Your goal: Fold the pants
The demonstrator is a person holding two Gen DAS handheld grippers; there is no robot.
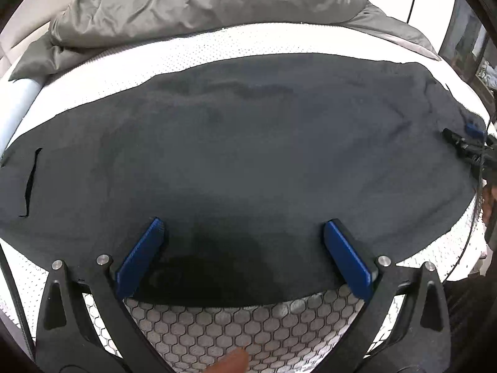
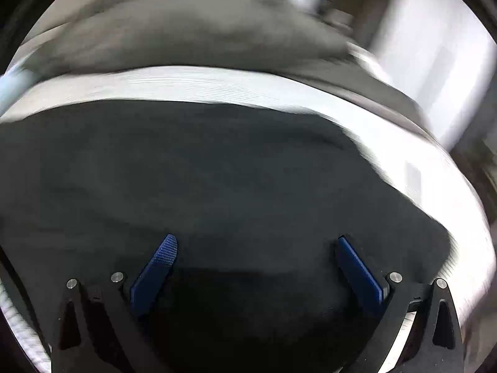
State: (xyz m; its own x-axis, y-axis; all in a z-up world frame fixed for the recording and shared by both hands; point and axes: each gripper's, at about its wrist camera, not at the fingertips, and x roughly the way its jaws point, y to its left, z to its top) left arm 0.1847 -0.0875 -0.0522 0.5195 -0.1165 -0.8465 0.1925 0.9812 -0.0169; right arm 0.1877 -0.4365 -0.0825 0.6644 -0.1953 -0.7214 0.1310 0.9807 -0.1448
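Dark charcoal pants point(image 1: 242, 161) lie spread flat across a white mattress point(image 1: 248, 42), with a pocket slit at the far left. My left gripper point(image 1: 243, 227) hovers open over the near edge of the cloth, blue pads wide apart and nothing between them. At the right edge of the left wrist view the right gripper point(image 1: 466, 143) shows as a black frame with a blue pad by the pants' right end. In the blurred right wrist view the same pants point(image 2: 202, 180) fill the middle, and my right gripper point(image 2: 256, 244) stands open above them, holding nothing.
A crumpled grey duvet point(image 1: 198, 3) is piled at the back of the mattress. The mattress side has a hexagon mesh cover point(image 1: 248, 332) facing me. A fingertip point(image 1: 230, 363) shows at the bottom edge. Windows and dark furniture point(image 1: 469, 40) stand at the right.
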